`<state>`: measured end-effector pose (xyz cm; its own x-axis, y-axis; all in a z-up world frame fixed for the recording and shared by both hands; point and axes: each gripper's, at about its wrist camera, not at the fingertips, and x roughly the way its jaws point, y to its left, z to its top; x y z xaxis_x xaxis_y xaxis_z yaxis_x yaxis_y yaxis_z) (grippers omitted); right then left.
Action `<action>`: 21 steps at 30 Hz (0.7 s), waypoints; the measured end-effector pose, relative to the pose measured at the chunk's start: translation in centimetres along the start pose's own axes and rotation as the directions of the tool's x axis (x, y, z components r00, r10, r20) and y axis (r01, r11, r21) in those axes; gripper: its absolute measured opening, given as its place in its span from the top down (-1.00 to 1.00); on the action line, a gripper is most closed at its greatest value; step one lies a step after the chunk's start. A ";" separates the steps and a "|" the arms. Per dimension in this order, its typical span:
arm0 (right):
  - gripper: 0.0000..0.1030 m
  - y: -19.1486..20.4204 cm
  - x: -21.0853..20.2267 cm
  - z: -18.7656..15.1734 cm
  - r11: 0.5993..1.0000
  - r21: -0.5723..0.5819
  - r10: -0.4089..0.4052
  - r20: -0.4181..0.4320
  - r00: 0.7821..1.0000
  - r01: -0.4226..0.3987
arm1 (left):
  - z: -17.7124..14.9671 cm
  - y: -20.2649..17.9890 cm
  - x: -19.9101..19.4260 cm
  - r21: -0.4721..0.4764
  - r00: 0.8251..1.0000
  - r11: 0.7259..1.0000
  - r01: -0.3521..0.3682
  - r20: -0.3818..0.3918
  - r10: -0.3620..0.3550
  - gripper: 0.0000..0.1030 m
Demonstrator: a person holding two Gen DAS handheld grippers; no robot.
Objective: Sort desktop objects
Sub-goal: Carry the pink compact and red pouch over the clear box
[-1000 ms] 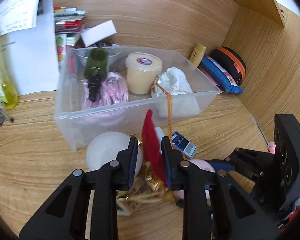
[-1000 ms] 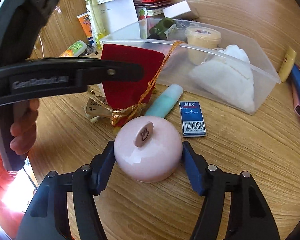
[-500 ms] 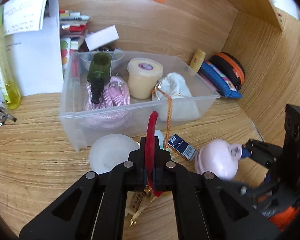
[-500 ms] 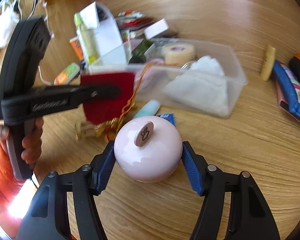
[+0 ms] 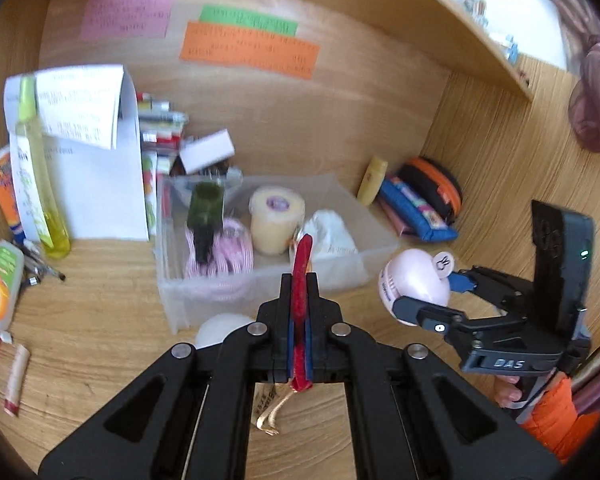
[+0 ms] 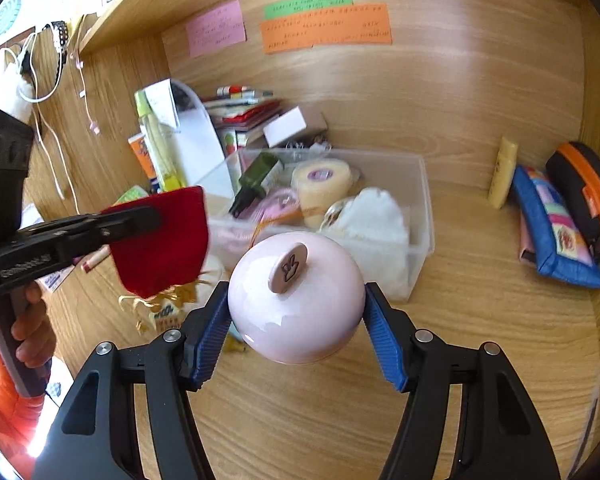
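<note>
The left gripper [image 5: 299, 322] clenches a flat red velvet pouch [image 6: 160, 246] in front of the clear plastic bin [image 5: 380, 246]. Right of the pouch, the right gripper [image 6: 296, 320] jaws grasp a glossy, rounded pink container [image 6: 296, 308] above the wood-grain tabletop [image 6: 480, 320].

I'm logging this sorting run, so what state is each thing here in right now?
Left gripper: shut on red pouch.
Red pouch: pinched flat, lifted off the desk.
Right gripper: shut on pink round case.
Pink round case: held in the air in front of the bin.
Clear bin: open, no lid, partly filled.
Green bottle: lying in the bin, capped.
Tape roll: standing in the bin.
</note>
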<state>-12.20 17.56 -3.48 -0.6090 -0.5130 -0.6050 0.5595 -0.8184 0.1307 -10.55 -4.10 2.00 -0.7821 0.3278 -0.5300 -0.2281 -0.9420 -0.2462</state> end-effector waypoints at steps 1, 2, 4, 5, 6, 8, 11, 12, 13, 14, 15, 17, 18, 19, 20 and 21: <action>-0.19 -0.1 -0.3 0.2 1.000 -0.003 -0.004 0.007 1.000 0.004 | 0.3 -0.2 -0.4 0.009 1.000 1.000 0.004 0.012 -0.004 0.96; -0.19 -0.1 -0.4 0.5 1.000 -0.004 -0.007 0.014 1.000 0.008 | 0.6 -0.3 -0.8 0.011 1.000 1.000 0.001 0.028 -0.001 0.96; -0.19 -0.4 -0.4 1.3 1.000 -0.005 -0.017 0.026 1.000 0.017 | 1.2 -0.5 -1.4 0.023 0.999 1.000 0.002 0.052 -0.003 0.96; -0.19 -0.5 -0.3 1.7 1.000 -0.005 -0.021 0.031 0.999 0.021 | 1.4 -0.6 -1.7 0.026 0.998 1.000 0.001 0.064 -0.002 0.96; -0.19 -0.6 -0.2 1.9 1.000 -0.006 -0.025 0.035 0.999 0.025 | 1.7 -0.7 -1.9 0.032 0.997 0.999 0.002 0.074 -0.004 0.96; -0.19 -0.8 0.0 2.6 0.999 -0.008 -0.031 0.039 0.999 0.031 | 2.4 -0.8 -2.2 0.035 0.996 0.999 -0.003 0.094 0.000 0.96; -0.19 -1.0 0.5 3.8 0.999 -0.008 -0.038 0.048 0.998 0.039 | 3.3 -0.6 -2.3 0.029 0.994 1.000 -0.005 0.111 0.002 0.96; -0.19 -1.1 0.6 4.2 0.999 -0.008 -0.043 0.053 0.998 0.044 | 3.7 -0.5 -2.4 0.026 0.993 1.000 -0.010 0.120 0.007 0.96; -0.19 -1.2 0.8 4.5 0.999 -0.007 -0.047 0.056 0.997 0.047 | 4.2 -0.4 -2.3 0.026 0.992 1.000 -0.012 0.125 0.009 0.96; -0.19 -1.3 1.0 4.8 0.999 -0.006 -0.046 0.059 0.997 0.046 | 4.7 -0.2 -2.1 0.018 0.991 1.000 -0.018 0.132 0.015 0.96; -0.19 -1.4 1.2 5.3 0.999 -0.002 -0.046 0.060 0.997 0.047 | 4.9 -0.2 -2.0 0.019 0.991 1.000 -0.014 0.134 0.011 0.96; -0.19 -1.6 1.4 5.8 0.999 0.004 -0.050 0.064 0.997 0.050 | 5.7 -0.1 -1.9 0.015 0.989 1.000 -0.018 0.148 0.016 0.96; -0.19 -1.7 1.5 6.1 0.999 0.005 -0.049 0.064 0.997 0.049 | 6.1 -0.1 -1.7 0.017 0.988 1.000 -0.017 0.154 0.015 0.96; -0.19 -1.9 1.6 6.4 0.999 0.008 -0.047 0.066 0.997 0.046 | 6.5 0.0 -1.6 0.011 0.987 1.000 -0.019 0.161 0.017 0.96; -0.19 -2.0 1.6 6.5 0.999 0.011 -0.048 0.067 0.997 0.047 | 6.8 0.1 -1.3 0.007 0.986 1.000 -0.018 0.164 0.016 0.96; -0.19 -2.1 1.7 6.8 0.999 0.015 -0.048 0.069 0.996 0.047 | 7.1 0.1 -1.1 0.004 0.986 1.000 -0.018 0.167 0.017 0.96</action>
<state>-18.22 16.68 0.54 -0.6728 -0.4894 -0.5547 0.5217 -0.8456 0.1134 -13.82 -5.11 8.37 -0.8717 0.2948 -0.3914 -0.2158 -0.9481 -0.2336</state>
